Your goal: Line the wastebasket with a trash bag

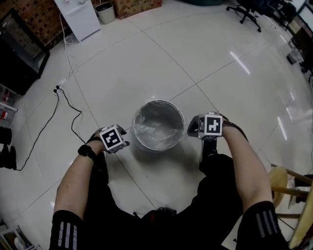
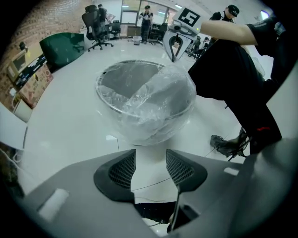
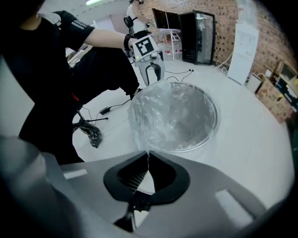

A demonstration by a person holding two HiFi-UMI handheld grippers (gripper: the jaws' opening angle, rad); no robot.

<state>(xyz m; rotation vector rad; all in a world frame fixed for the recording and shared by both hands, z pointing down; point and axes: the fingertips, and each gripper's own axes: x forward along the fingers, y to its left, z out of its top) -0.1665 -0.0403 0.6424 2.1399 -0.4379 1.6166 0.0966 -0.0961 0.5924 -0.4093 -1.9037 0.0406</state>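
Observation:
A round metal wastebasket (image 1: pixel 138 116) stands on the white tiled floor between my two grippers. A clear trash bag (image 1: pixel 157 131) lies inside it, with its film folded out over the rim. My left gripper (image 1: pixel 113 139) hangs left of the basket. In the left gripper view it (image 2: pixel 150 160) is open with only floor between its pads, and the bag (image 2: pixel 158 107) bulges over the near rim just ahead. My right gripper (image 1: pixel 210 126) is at the basket's right side. Its jaws (image 3: pixel 148 154) are shut, pinching a thin edge of the bag's film (image 3: pixel 153 123) that hangs off the rim.
A black cable (image 1: pixel 68 105) trails over the floor at the left, toward a white cabinet (image 1: pixel 78 17) and a black case (image 1: pixel 19 53). A wooden stool (image 1: pixel 288 195) stands at the lower right and an office chair (image 1: pixel 247 12) at the far right. The person's legs crouch right behind the basket.

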